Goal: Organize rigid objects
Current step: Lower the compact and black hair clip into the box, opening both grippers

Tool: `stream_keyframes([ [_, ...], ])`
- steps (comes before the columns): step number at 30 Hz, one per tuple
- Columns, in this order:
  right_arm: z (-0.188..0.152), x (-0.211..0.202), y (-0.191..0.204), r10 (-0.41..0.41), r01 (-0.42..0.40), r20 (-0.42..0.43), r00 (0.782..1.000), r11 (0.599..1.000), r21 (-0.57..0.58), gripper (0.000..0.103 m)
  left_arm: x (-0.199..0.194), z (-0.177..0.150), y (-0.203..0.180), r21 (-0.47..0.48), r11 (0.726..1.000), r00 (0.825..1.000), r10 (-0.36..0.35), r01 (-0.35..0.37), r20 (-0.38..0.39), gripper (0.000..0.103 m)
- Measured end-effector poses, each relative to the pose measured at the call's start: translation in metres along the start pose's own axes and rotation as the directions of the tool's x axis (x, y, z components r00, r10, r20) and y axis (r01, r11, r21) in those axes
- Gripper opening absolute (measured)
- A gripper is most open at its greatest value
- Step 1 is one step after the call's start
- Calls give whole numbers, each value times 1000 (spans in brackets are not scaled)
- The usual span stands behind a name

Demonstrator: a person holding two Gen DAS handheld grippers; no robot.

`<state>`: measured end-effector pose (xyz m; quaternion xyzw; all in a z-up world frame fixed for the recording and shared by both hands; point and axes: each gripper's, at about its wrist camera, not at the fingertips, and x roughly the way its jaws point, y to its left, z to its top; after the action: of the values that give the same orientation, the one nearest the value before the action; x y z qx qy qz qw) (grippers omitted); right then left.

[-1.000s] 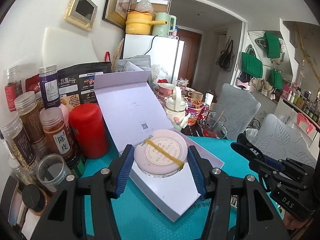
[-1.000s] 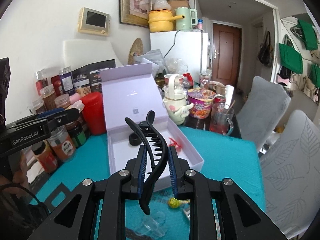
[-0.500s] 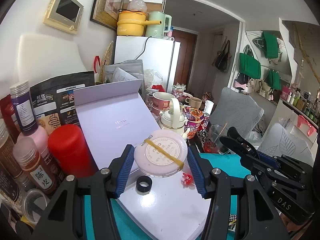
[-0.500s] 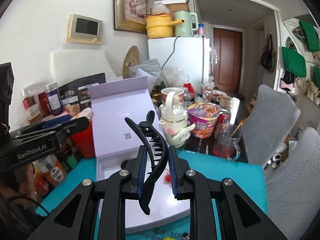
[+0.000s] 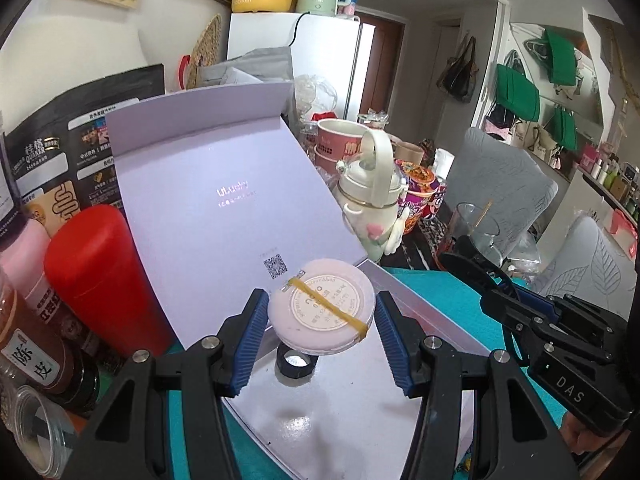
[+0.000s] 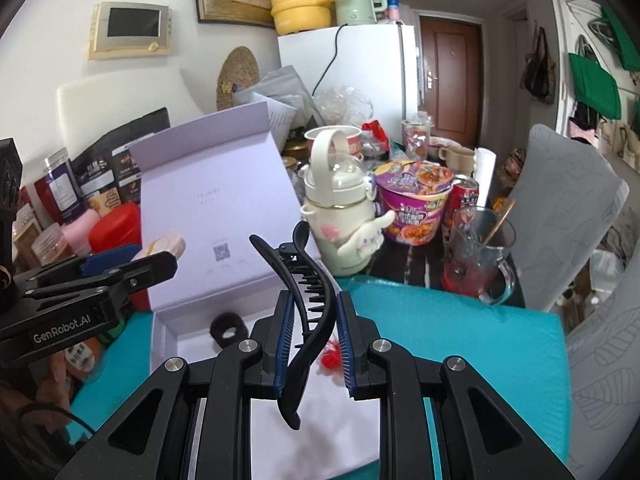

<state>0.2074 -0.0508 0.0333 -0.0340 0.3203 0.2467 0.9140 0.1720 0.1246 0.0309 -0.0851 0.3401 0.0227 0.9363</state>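
An open lilac box (image 5: 360, 408) with its lid (image 5: 224, 208) propped up stands on the teal mat. My left gripper (image 5: 321, 325) is shut on a round pink compact with a yellow rubber band (image 5: 322, 314) and holds it over the box, just above a black hair tie (image 5: 295, 364). In the right wrist view my right gripper (image 6: 311, 332) is shut on a black hair claw clip (image 6: 310, 312) above the box (image 6: 256, 376); the black hair tie (image 6: 227, 330) and a small red item (image 6: 329, 356) lie inside.
A red canister (image 5: 100, 276) and several spice jars (image 5: 28, 332) crowd the left. A white cartoon bottle (image 6: 340, 216), a noodle cup (image 6: 416, 204) and a glass mug (image 6: 478, 256) stand behind the box. Teal mat (image 6: 460, 340) lies to the right.
Both grippers moved forward and down over the open box, still holding their objects. The compact now hangs lower, just above the black hair tie.
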Motion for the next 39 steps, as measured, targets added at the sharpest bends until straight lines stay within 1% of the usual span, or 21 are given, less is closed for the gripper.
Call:
stream_keyframes([
  [5,-6,17,-5,-1,1,-51,999,1000,-1,21,29,-10,0,11,1000,997,4,-3,-79,54],
  [10,-13,36,-7,-7,7,-105,994,1000,-6,21,53,-19,2,17,1000,987,-4,7,-159,54],
  [12,-17,46,-7,-16,15,-134,991,1000,-11,21,59,-22,2,21,1000,984,-2,6,-179,54],
  [16,-25,61,-6,9,-9,-182,983,1000,0,21,69,-26,2,33,999,977,1,6,-214,54],
  [23,-34,79,-5,33,-30,-237,971,999,14,21,75,-31,2,47,999,970,6,5,-244,54],
  [31,-37,83,-6,25,-23,-262,965,1000,11,22,86,-39,-6,103,994,961,67,-40,-270,54],
  [37,-35,80,-4,2,-4,-256,967,1000,-6,22,82,-39,-12,122,990,965,95,-66,-246,54],
  [39,-34,78,-4,-12,9,-252,968,1000,-9,24,81,-37,-13,121,988,962,124,-96,-243,54],
])
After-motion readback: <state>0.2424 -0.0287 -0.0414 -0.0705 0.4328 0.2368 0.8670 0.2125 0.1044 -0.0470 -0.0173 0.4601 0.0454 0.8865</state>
